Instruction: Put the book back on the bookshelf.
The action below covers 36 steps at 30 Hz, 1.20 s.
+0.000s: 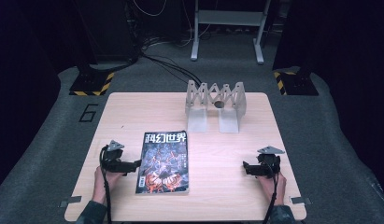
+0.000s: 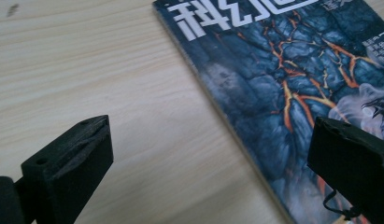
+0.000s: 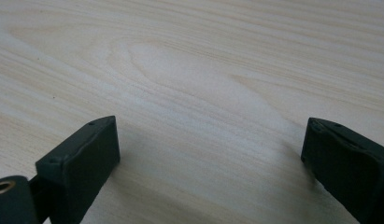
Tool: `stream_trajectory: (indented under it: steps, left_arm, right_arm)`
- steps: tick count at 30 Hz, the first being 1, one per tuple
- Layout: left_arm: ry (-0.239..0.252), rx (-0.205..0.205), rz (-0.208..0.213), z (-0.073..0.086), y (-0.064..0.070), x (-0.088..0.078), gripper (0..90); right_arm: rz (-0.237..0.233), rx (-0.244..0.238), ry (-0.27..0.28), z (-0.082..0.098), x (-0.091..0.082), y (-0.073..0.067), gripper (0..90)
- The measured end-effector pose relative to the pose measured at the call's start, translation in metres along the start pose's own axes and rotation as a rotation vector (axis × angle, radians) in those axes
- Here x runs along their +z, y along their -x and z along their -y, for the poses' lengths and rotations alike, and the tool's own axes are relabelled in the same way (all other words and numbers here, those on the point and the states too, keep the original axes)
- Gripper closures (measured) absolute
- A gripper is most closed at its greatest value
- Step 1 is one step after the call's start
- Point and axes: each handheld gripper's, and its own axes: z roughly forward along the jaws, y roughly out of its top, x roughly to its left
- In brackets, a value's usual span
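A magazine with a dark blue and orange cover and white title characters lies flat on the wooden table, left of centre. My left gripper rests just left of the magazine, pointing at its left edge, jaws wide apart and nothing between them. In the left gripper view the magazine fills the upper right; one jaw hangs over its cover, the other over bare wood. My right gripper sits near the table's right front, open over bare wood.
A grey folding rack with zigzag sides stands at the table's far centre. Beyond the table lie cables, a metal frame's legs and yellow-black striped floor bases. A person's hands hold both grippers.
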Motion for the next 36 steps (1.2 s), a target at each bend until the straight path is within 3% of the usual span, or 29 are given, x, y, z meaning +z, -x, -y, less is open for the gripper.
stream_trajectory:
  steps: [6,12,17,26,36]
  left_arm:
    - [-0.017,0.013,0.044,-0.008,0.011,0.024,0.5]
    - [-0.064,0.069,0.057,-0.011,0.022,0.040,1.1]
    - [-0.060,0.101,0.036,-0.011,0.025,0.044,0.5]
    - [-0.043,0.124,0.047,-0.010,0.034,0.044,5.2]
    - [-0.007,0.099,0.030,-0.006,0.040,0.042,7.7]
  right_arm:
    - [-0.001,-0.003,0.001,0.000,0.000,0.000,4.4]
    - [0.003,-0.010,0.006,0.000,0.000,0.000,5.1]
    - [-0.001,-0.011,-0.001,0.000,0.000,0.000,5.8]
    - [-0.003,-0.011,0.007,0.000,0.000,0.000,6.9]
    - [-0.003,-0.009,0.009,0.000,0.000,0.000,7.7]
